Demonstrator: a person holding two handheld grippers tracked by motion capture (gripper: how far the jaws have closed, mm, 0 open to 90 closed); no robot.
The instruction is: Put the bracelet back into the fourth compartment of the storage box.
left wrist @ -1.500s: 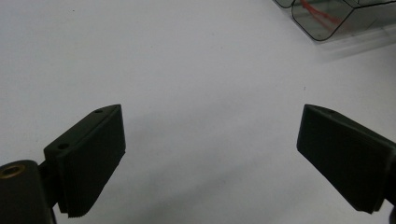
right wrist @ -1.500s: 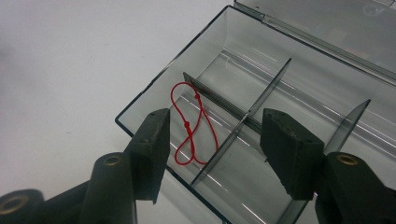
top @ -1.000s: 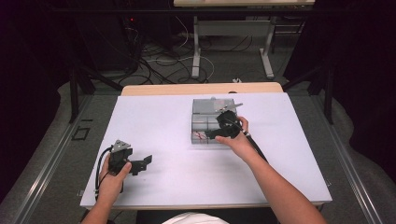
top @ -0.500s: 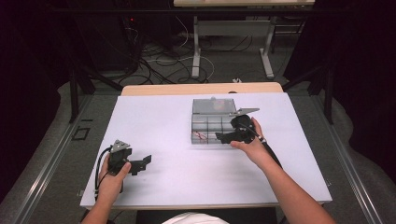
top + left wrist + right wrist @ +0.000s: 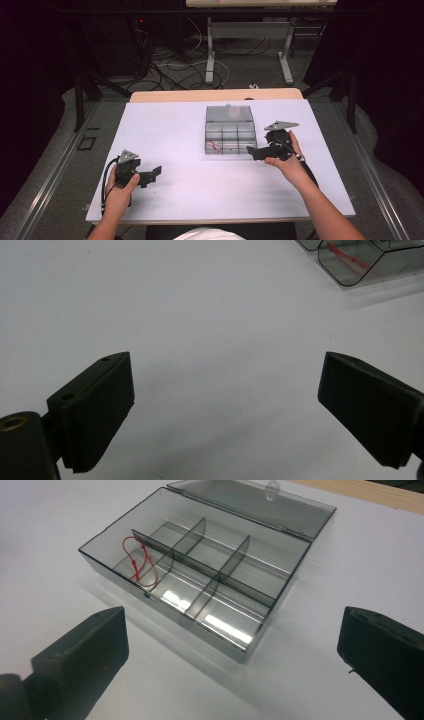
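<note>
A clear plastic compartment box (image 5: 235,134) lies on the white table with its lid (image 5: 229,114) folded back. A thin red loop (image 5: 214,145) lies in its front-left compartment. My right gripper (image 5: 255,152) sits just right of the box's front corner, pointing left. Its jaws have just been opening and now stand wide, with nothing between them. The right gripper view looks between those jaws (image 5: 232,645) at the box (image 5: 225,620) and the red loop (image 5: 137,562). My left gripper (image 5: 152,175) rests open near the front left. In the left gripper view its jaws (image 5: 225,405) span bare table.
The white tabletop (image 5: 200,190) has free room between the two hands. A corner of the box (image 5: 360,270) and the red loop (image 5: 345,255) peek in at the top right of the left gripper view. Table legs and cables lie on the floor beyond the far edge.
My right hand has drawn away from over the box to its right front side, and its jaws have spread. The left hand has stayed put.
</note>
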